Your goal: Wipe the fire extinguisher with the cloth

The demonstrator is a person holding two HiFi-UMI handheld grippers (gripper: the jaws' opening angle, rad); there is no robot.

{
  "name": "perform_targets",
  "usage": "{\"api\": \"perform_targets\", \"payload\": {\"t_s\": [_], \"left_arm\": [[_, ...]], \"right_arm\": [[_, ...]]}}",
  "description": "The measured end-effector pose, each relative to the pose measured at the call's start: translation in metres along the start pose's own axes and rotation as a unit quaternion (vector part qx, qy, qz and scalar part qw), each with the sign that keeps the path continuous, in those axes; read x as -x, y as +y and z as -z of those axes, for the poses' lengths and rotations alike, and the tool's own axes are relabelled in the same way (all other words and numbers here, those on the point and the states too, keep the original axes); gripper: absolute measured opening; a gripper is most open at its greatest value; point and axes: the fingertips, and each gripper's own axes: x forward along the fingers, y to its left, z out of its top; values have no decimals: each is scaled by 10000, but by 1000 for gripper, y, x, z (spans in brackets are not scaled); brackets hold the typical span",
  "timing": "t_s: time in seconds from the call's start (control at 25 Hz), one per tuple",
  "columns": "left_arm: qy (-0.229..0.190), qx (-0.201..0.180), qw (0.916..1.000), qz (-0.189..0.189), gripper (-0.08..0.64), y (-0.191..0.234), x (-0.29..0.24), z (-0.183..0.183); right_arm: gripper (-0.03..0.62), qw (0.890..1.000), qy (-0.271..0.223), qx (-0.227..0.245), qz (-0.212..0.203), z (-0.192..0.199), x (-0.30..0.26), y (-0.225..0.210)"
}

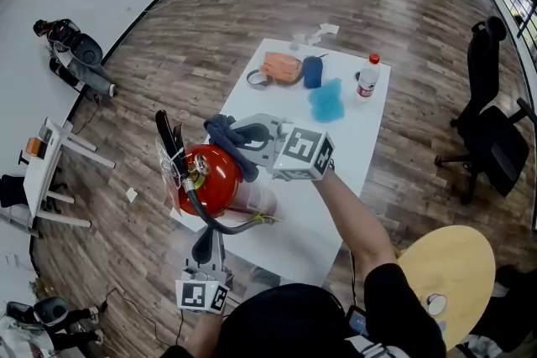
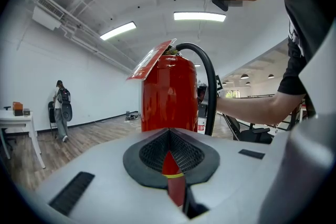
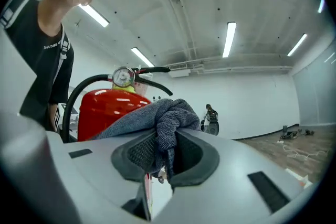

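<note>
The right hand-held gripper (image 3: 164,157) pinches the cloth (image 3: 157,115) just beside the fire extinguisher (image 3: 107,110).

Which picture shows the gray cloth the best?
The right gripper view: the cloth fills the middle, pinched in the right gripper, in front of the red fire extinguisher. The head view shows it only as a small dark bundle by the extinguisher's top. The left gripper view doesn't show it at all.
</note>
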Motion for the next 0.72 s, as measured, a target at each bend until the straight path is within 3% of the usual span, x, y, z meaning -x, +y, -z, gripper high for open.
{"api": "perform_targets", "payload": {"t_s": [0.12,0.24,0.36,0.52,0.6,0.72], "left_arm": [[21,5,10000,18,21,0,-4,2],[82,20,10000,-16,21,2,-5,6],[81,11,9999,-83,21,5,-4,5],[102,-20,9999,-112,21,10,-4,7],[144,-14,9998,-146,21,13,-2,10],[176,6,9997,-180,21,16,0,11]], "right_arm": [[81,9979,535,-353,-69,49,-12,-7],[81,9874,1357,-756,-298,120,-23,-3],[81,9672,2224,-1123,-499,194,-22,4],[81,9364,3127,-1566,-293,289,4,15],[81,9273,3215,-1912,-116,320,19,23],[81,9267,3001,-2257,131,331,42,39]]}}
